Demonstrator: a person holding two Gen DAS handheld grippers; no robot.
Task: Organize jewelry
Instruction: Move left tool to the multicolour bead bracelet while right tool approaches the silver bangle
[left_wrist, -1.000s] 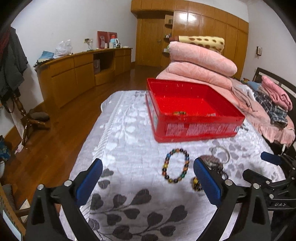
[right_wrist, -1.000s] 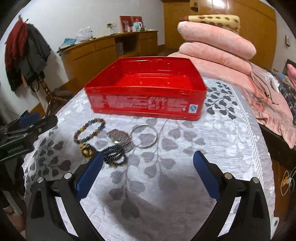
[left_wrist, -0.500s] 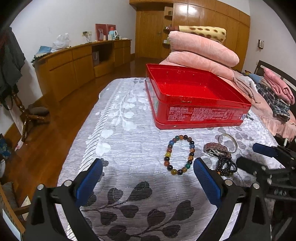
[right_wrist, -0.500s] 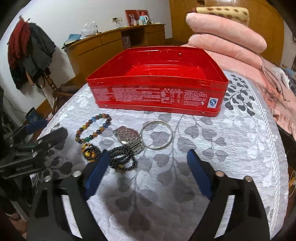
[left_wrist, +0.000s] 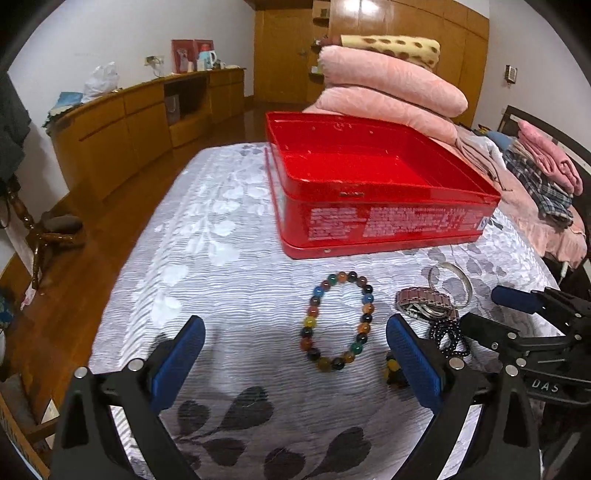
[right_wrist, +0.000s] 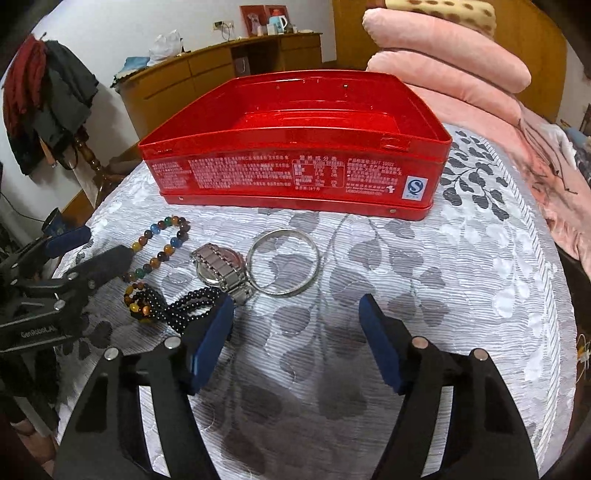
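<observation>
An open, empty red tin box (left_wrist: 369, 218) (right_wrist: 295, 177) stands on the patterned cloth. In front of it lie a multicolour bead bracelet (left_wrist: 338, 319) (right_wrist: 159, 247), a metal watch (left_wrist: 424, 306) (right_wrist: 221, 271), a silver bangle (left_wrist: 450, 282) (right_wrist: 282, 262), a black bead strand (left_wrist: 448, 338) (right_wrist: 184, 308) and an amber bead bracelet (left_wrist: 391, 369) (right_wrist: 135, 299). My left gripper (left_wrist: 291, 354) is open, low, just before the multicolour bracelet. My right gripper (right_wrist: 295, 332) is open, just short of the bangle and watch.
The table (left_wrist: 221, 229) drops to a wooden floor (left_wrist: 92, 240) on the left. Folded pink blankets (left_wrist: 388, 85) and clothes lie on the bed behind and to the right. A wooden cabinet (left_wrist: 129, 122) lines the far wall. A coat rack (right_wrist: 48, 96) stands at left.
Both grippers have moved forward and lower toward the jewelry. The right gripper's jaws have narrowed somewhat. The jewelry and the box have not moved.
</observation>
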